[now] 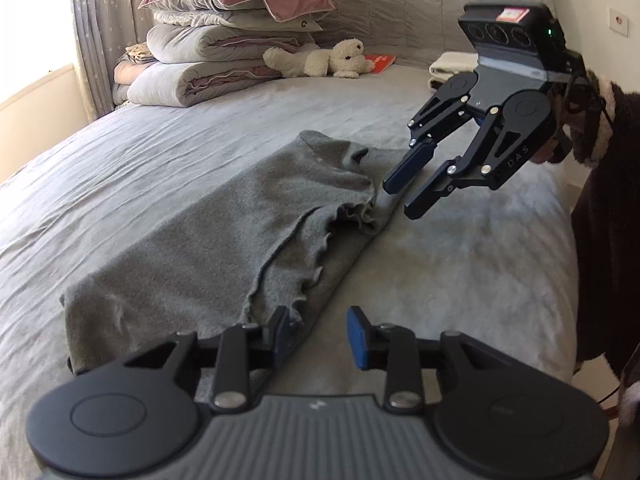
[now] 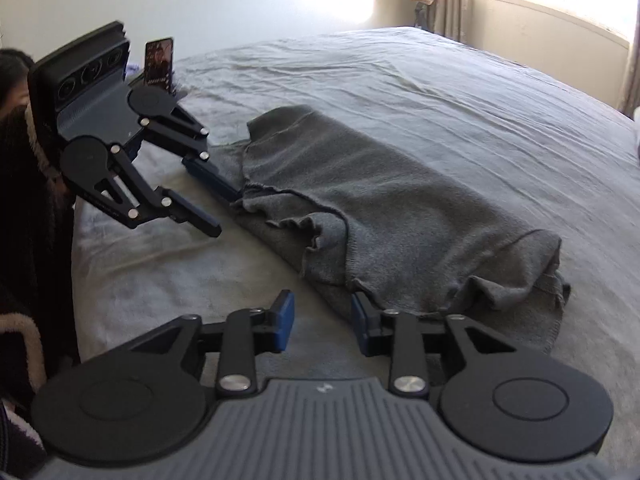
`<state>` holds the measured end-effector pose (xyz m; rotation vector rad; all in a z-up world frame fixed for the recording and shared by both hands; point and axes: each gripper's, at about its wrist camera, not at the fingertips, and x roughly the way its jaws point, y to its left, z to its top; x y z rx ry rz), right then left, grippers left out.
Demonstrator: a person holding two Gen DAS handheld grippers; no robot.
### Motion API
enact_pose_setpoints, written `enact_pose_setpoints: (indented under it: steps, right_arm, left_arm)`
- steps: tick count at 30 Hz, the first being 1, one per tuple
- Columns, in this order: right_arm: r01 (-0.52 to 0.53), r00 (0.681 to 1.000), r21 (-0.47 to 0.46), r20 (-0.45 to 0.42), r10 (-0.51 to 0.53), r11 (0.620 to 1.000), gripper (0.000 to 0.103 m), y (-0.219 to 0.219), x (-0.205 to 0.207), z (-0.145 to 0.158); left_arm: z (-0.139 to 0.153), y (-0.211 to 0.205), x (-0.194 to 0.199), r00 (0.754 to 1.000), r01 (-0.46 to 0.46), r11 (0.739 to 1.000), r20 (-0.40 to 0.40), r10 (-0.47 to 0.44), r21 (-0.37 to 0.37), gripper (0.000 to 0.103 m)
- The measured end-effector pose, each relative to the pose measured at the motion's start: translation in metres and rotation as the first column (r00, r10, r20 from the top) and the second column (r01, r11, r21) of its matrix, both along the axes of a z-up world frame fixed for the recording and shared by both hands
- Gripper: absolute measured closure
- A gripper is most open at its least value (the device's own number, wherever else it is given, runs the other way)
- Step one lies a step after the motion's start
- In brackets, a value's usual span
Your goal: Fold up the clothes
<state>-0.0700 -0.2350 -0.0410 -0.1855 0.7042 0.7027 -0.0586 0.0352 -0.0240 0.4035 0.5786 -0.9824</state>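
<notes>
Grey garment (image 1: pixel 224 240) on bed (image 1: pixel 120 160), both hand-held grippers open-jawed

1. The letters "D A S" stand on the side plate of the right gripper (image 1: pixel 404 196), seen from the left wrist view.
2. A red-and-white sticker on that gripper's camera housing (image 1: pixel 514 14) is too blurred to read.

We hold two matching grippers: the left gripper (image 1: pixel 316 338) and right gripper (image 2: pixel 322 326) have matte black linkage arms, silver round screws, blue rubber finger pads (image 1: pixel 358 338), round black discs and a ribbed grey body. "DAS" lettering marks one arm. We wear a dark fleece sleeve (image 1: pixel 608 120) with cream pile cuff.
</notes>
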Motion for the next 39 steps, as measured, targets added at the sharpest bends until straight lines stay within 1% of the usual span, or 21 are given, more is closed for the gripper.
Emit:
enact_pose_setpoints:
  steps: [1, 3, 5, 7, 10, 15, 16, 17, 18, 21, 23, 24, 26, 29, 30, 33, 34, 35, 36, 38, 39]
  right_arm:
    - [0.039, 0.999, 0.018, -0.003, -0.039, 0.999, 0.064, -0.007, 0.002, 0.002]
    - [0.173, 0.985, 0.041, -0.018, -0.172, 0.984, 0.064, -0.023, 0.011, 0.005]
    - [0.308, 0.951, 0.086, -0.060, -0.304, 0.947, 0.064, -0.040, 0.022, 0.004]
    - [0.394, 0.918, 0.132, -0.110, -0.382, 0.909, 0.064, -0.050, 0.032, 0.001]
    - [0.468, 0.881, 0.183, -0.174, -0.440, 0.864, 0.064, -0.058, 0.042, -0.003]
    - [0.525, 0.844, 0.209, -0.249, -0.474, 0.825, 0.064, -0.057, 0.054, -0.013]
    - [0.538, 0.834, 0.207, -0.269, -0.481, 0.817, 0.066, -0.059, 0.054, -0.014]
    - [0.552, 0.823, 0.213, -0.295, -0.485, 0.806, 0.082, -0.062, 0.055, -0.015]
    - [0.566, 0.811, 0.221, -0.322, -0.488, 0.794, 0.089, -0.066, 0.056, -0.016]
    - [0.615, 0.775, 0.295, -0.400, -0.490, 0.732, 0.092, -0.086, 0.054, -0.016]
    - [0.641, 0.756, 0.361, -0.449, -0.476, 0.677, 0.094, -0.102, 0.050, -0.014]
    - [0.650, 0.749, 0.383, -0.471, -0.466, 0.657, 0.094, -0.108, 0.049, -0.014]
    - [0.668, 0.730, 0.392, -0.509, -0.456, 0.632, 0.095, -0.118, 0.048, -0.016]
    - [0.730, 0.651, 0.310, -0.586, -0.481, 0.610, 0.100, -0.127, 0.050, -0.030]
    - [0.741, 0.635, 0.316, -0.615, -0.467, 0.592, 0.100, -0.131, 0.051, -0.035]
    - [0.724, 0.661, 0.330, -0.584, -0.471, 0.606, 0.098, -0.129, 0.049, -0.029]
    - [0.716, 0.671, 0.333, -0.570, -0.475, 0.613, 0.096, -0.128, 0.048, -0.027]
    - [0.709, 0.681, 0.337, -0.555, -0.477, 0.620, 0.088, -0.127, 0.048, -0.025]
    - [0.702, 0.691, 0.340, -0.541, -0.480, 0.626, 0.088, -0.126, 0.047, -0.022]
    - [0.686, 0.710, 0.346, -0.511, -0.485, 0.640, 0.084, -0.123, 0.046, -0.017]
    - [0.679, 0.719, 0.348, -0.496, -0.487, 0.647, 0.080, -0.122, 0.045, -0.015]
  left_arm:
    - [0.003, -0.001, 0.001, 1.000, -0.009, 0.999, 0.000, 0.009, -0.031, 0.071]
    - [0.007, -0.004, 0.004, 1.000, -0.028, 0.996, 0.004, 0.029, -0.083, 0.071]
    - [0.008, -0.011, 0.008, 0.999, -0.045, 0.993, 0.019, 0.047, -0.109, 0.071]
    - [0.006, -0.027, 0.012, 0.997, -0.050, 0.994, 0.045, 0.055, -0.098, 0.070]
    - [-0.001, -0.047, 0.018, 0.997, -0.036, 0.998, 0.071, 0.040, -0.061, 0.067]
    - [-0.012, -0.067, 0.023, 0.997, -0.034, 0.999, 0.070, 0.037, -0.031, 0.068]
    - [-0.014, -0.069, 0.023, 0.997, -0.036, 0.999, 0.066, 0.038, -0.031, 0.078]
    - [-0.015, -0.071, 0.024, 0.998, -0.036, 0.999, 0.058, 0.037, -0.028, 0.094]
    - [-0.016, -0.073, 0.022, 0.997, -0.036, 0.999, 0.061, 0.038, -0.025, 0.097]
    - [-0.015, -0.072, 0.019, 0.996, -0.039, 0.998, 0.073, 0.042, -0.045, 0.099]
    - [-0.012, -0.067, 0.021, 0.998, -0.040, 0.995, 0.044, 0.044, -0.089, 0.100]
    - [-0.012, -0.066, 0.022, 0.999, -0.037, 0.995, 0.033, 0.040, -0.090, 0.100]
    - [-0.013, -0.067, 0.022, 0.999, -0.029, 0.997, 0.016, 0.030, -0.077, 0.100]
    - [-0.022, -0.075, 0.022, 1.000, -0.019, 1.000, 0.019, 0.019, -0.023, 0.100]
    - [-0.024, -0.076, 0.020, 1.000, -0.016, 1.000, 0.026, 0.016, -0.009, 0.099]
    - [-0.022, -0.077, 0.020, 1.000, -0.005, 1.000, 0.022, 0.005, -0.001, 0.098]
    - [-0.021, -0.076, 0.021, 1.000, 0.000, 1.000, 0.018, 0.000, -0.001, 0.094]
    - [-0.020, -0.074, 0.020, 1.000, 0.008, 1.000, 0.012, -0.008, -0.005, 0.090]
    - [-0.018, -0.072, 0.020, 1.000, 0.018, 1.000, 0.005, -0.018, -0.011, 0.088]
    - [-0.012, -0.066, 0.019, 0.999, 0.035, 0.999, -0.007, -0.035, -0.033, 0.070]
    - [-0.009, -0.063, 0.017, 0.999, 0.041, 0.998, -0.011, -0.041, -0.052, 0.067]
